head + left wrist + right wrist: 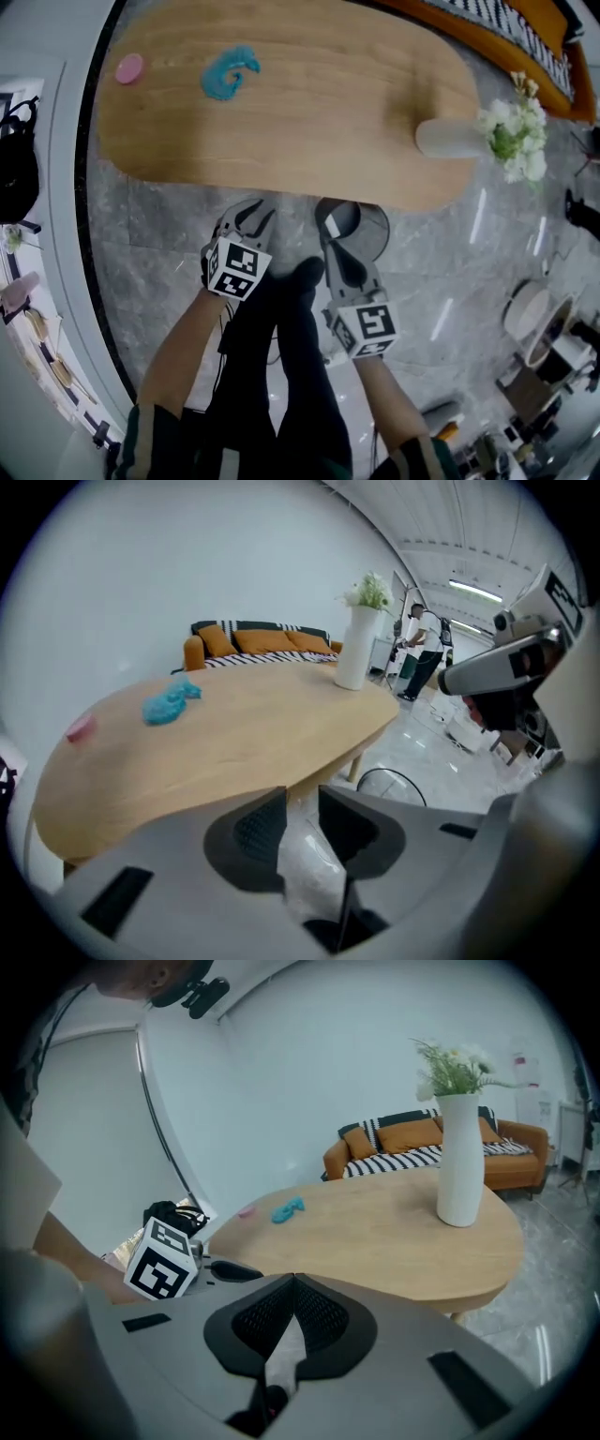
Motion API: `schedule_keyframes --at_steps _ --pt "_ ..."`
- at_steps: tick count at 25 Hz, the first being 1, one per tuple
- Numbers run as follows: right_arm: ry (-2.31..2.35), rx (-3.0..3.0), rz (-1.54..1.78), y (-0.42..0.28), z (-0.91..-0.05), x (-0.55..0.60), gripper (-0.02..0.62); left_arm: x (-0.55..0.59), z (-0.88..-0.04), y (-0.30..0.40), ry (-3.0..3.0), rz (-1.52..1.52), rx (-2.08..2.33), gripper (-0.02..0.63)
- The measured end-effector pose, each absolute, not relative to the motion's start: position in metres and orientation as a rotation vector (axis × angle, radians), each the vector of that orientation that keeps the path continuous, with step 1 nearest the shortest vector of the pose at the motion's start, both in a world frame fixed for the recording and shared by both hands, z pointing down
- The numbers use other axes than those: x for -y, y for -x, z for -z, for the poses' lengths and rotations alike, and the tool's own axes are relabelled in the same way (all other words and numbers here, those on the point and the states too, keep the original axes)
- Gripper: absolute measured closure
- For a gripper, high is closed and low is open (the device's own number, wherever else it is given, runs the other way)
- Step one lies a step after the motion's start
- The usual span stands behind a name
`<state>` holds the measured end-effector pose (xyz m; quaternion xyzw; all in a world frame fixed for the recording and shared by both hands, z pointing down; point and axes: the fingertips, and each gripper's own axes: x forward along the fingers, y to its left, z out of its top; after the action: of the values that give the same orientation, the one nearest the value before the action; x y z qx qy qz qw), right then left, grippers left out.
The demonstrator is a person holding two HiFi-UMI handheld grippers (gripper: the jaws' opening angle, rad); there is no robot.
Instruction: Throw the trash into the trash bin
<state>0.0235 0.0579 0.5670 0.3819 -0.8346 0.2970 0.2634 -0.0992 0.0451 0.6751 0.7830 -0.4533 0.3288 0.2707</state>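
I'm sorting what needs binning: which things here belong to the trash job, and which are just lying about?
Job: teal crumpled wad, pink disc (probably trash), trash bin.
Lying about: white vase of flowers, orange sofa.

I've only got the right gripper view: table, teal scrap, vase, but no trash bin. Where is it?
Observer: The trash bin stands on the floor at the near edge of the table. In the head view the front of the right gripper overlaps it.
Operator: And the other gripper's fingers?
Observer: The left gripper has its fingers slightly apart, with nothing held between them.
Operator: Anyone nearby?
Observer: The left gripper view shows a person standing far off, beyond the vase.
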Motion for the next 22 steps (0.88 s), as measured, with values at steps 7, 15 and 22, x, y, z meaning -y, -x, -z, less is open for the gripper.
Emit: schedule_keyframes --at_steps 7,15,22 --pt "-0.962 2.337 -0.707 0.029 -0.54 -0.038 0.595 -0.023 -0.616 0.185 -2.054 -0.791 1.464 0.566" --pt "-0.935 2.394 -0.673 0.078 -0.519 -0.013 0.595 -0.007 -0.591 0.249 -2.027 -0.782 1.565 0.604" --pt "-0.933 2.415 -0.625 0.105 -0.52 0.014 0.595 0.032 -0.581 0.277 -2.075 -0.784 1.581 0.604"
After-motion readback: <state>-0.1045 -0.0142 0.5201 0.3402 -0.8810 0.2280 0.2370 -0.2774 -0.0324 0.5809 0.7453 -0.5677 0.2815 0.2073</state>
